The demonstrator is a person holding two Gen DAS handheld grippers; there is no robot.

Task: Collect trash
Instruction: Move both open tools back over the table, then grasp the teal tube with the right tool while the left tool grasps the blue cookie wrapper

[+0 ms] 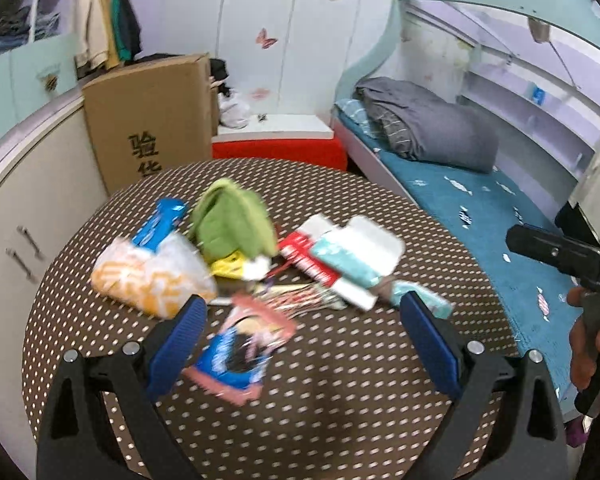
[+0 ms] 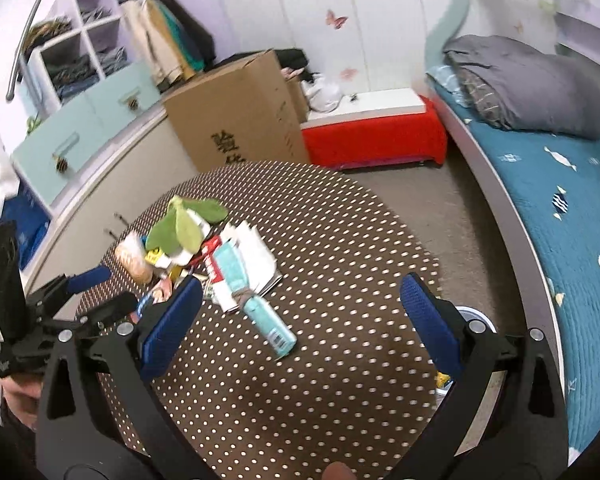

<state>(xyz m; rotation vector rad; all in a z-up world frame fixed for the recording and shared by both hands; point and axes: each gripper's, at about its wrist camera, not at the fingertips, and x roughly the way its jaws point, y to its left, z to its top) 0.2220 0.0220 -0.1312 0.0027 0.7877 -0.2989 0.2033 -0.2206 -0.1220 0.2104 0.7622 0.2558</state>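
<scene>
A pile of trash lies on the round brown dotted table (image 1: pixel 340 400): an orange-white bag (image 1: pixel 152 276), a blue wrapper (image 1: pixel 162 222), a green cloth (image 1: pixel 232 220), a red-white box (image 1: pixel 320 260), a teal packet (image 1: pixel 348 260) and a pink-blue wrapper (image 1: pixel 244 348). My left gripper (image 1: pixel 304 340) is open above the pink-blue wrapper, which lies between its fingers. My right gripper (image 2: pixel 300 320) is open above the table, with a teal packet (image 2: pixel 270 320) between its fingers. The pile also shows in the right wrist view (image 2: pixel 204 248).
A cardboard box (image 1: pixel 152 120) stands behind the table beside a cream cabinet (image 1: pixel 32 208). A red bench (image 1: pixel 280 148) sits at the back. A bed with blue cover (image 1: pixel 500 232) runs along the right. A container (image 2: pixel 472 320) sits on the floor right of the table.
</scene>
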